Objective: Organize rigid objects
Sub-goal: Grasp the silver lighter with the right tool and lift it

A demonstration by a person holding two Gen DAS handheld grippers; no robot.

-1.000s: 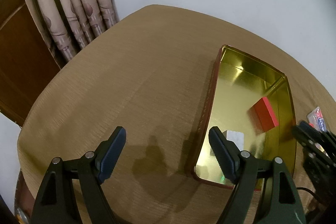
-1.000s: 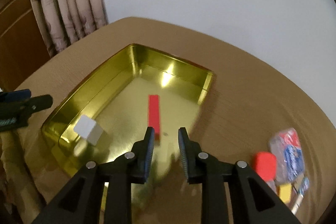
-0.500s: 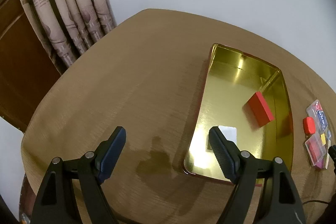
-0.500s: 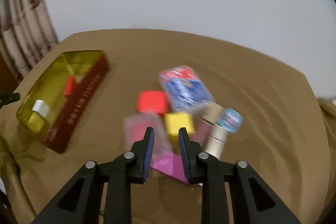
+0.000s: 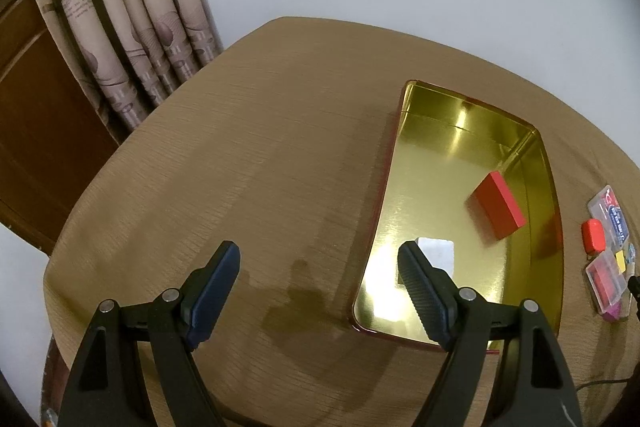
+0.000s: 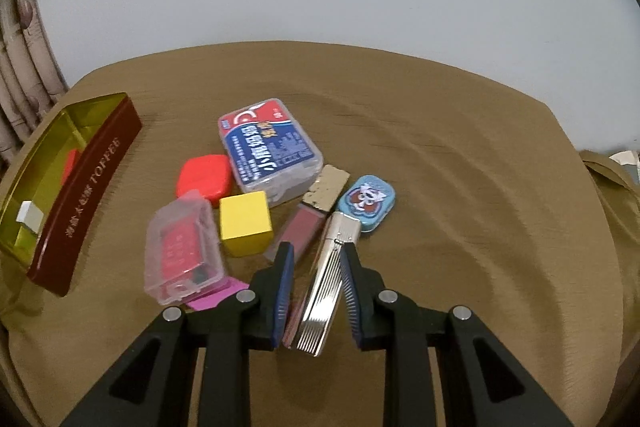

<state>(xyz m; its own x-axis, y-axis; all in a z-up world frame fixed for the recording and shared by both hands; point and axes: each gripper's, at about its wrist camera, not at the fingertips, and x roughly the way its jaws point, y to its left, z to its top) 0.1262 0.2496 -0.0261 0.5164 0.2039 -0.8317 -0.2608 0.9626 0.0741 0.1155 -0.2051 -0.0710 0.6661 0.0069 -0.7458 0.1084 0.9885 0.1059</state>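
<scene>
Left gripper (image 5: 318, 293) is hovering wide open and empty at lower frame, over the worktop (image 5: 248, 163) and toffee tin (image 5: 554, 211). Right gripper (image 6: 316, 277), jaws narrowly parted, is straddling the ribbed silver tube (image 6: 320, 301) at lower centre; whether the pads are pressing cannot be told.

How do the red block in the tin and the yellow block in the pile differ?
The red block is a flat slab lying inside the gold tin; the yellow block is a cube, outside the tin on the tablecloth, crowded by other items. Both are plain, solid-coloured blocks.
</scene>
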